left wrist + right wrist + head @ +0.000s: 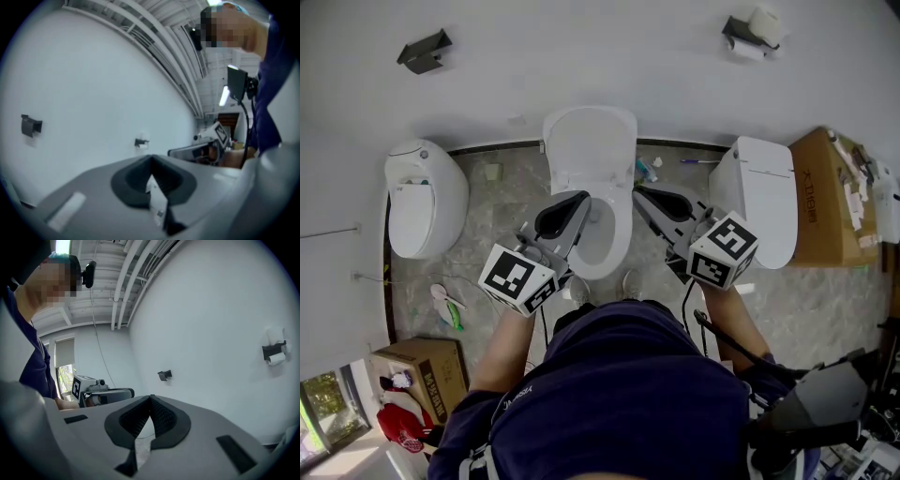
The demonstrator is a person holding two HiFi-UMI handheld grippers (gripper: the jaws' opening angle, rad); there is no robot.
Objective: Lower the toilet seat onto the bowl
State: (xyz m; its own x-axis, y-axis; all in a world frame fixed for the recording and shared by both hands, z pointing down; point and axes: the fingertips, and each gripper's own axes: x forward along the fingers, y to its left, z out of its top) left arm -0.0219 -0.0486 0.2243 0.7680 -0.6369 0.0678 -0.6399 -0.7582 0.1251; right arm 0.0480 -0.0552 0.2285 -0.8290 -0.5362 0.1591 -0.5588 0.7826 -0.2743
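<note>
The white toilet stands against the wall in the head view, its open bowl (622, 230) facing me. Its seat and lid (591, 145) appear raised at the back. My left gripper (584, 198) hovers over the bowl's left rim, pointing at the wall, shut with nothing in it. My right gripper (638, 191) hangs just right of the bowl, also shut and empty. In the left gripper view the left gripper (151, 158) has its dark pads meeting at the tip, and the right gripper (151, 397) looks the same in its own view. Both views face the bare wall; the toilet is hidden there.
A second toilet (422, 202) lies on the floor at left and a third (764, 202) at right. Cardboard boxes (830, 197) (422, 370) stand at right and lower left. On the wall are a paper holder (750, 33) and a black bracket (424, 52).
</note>
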